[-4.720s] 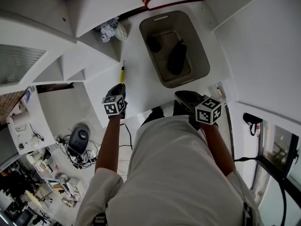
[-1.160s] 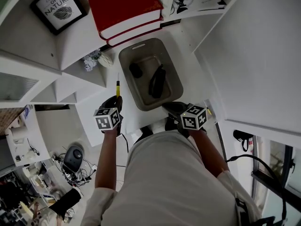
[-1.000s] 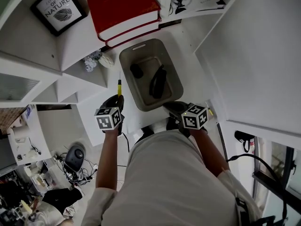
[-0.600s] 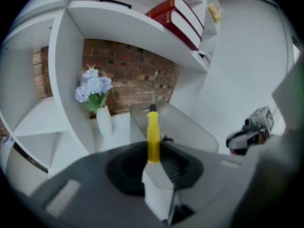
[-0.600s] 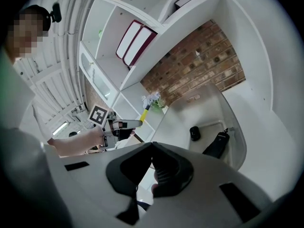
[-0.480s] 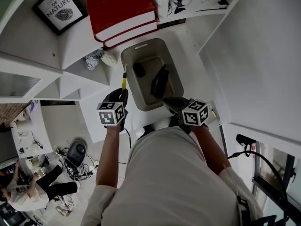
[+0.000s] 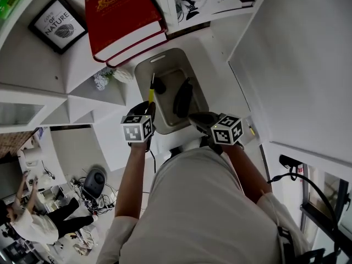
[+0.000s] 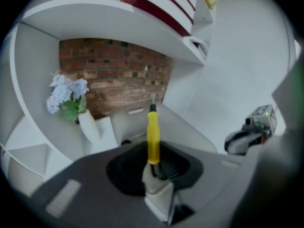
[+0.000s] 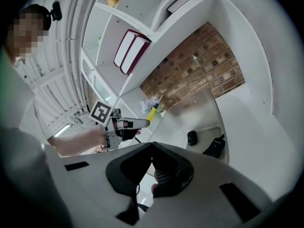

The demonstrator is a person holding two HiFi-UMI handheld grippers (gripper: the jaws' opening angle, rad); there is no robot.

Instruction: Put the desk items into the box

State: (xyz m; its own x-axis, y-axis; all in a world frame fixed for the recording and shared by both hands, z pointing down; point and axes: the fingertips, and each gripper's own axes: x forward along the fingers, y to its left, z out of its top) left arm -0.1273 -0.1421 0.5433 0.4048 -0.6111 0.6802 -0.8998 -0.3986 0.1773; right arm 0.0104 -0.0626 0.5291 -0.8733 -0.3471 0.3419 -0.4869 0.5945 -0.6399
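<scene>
One screwdriver [image 7: 150,95], one box [image 7: 194,76], two items [image 7: 183,97] inside

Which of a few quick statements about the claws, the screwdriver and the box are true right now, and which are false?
1. The left claw grips a yellow screwdriver. True.
2. The box is empty. False: two dark items lie in it.
3. The right claw holds a pen. False: its jaws are together with nothing between them.
4. The red books lie on a shelf, not in the box. True.
</scene>
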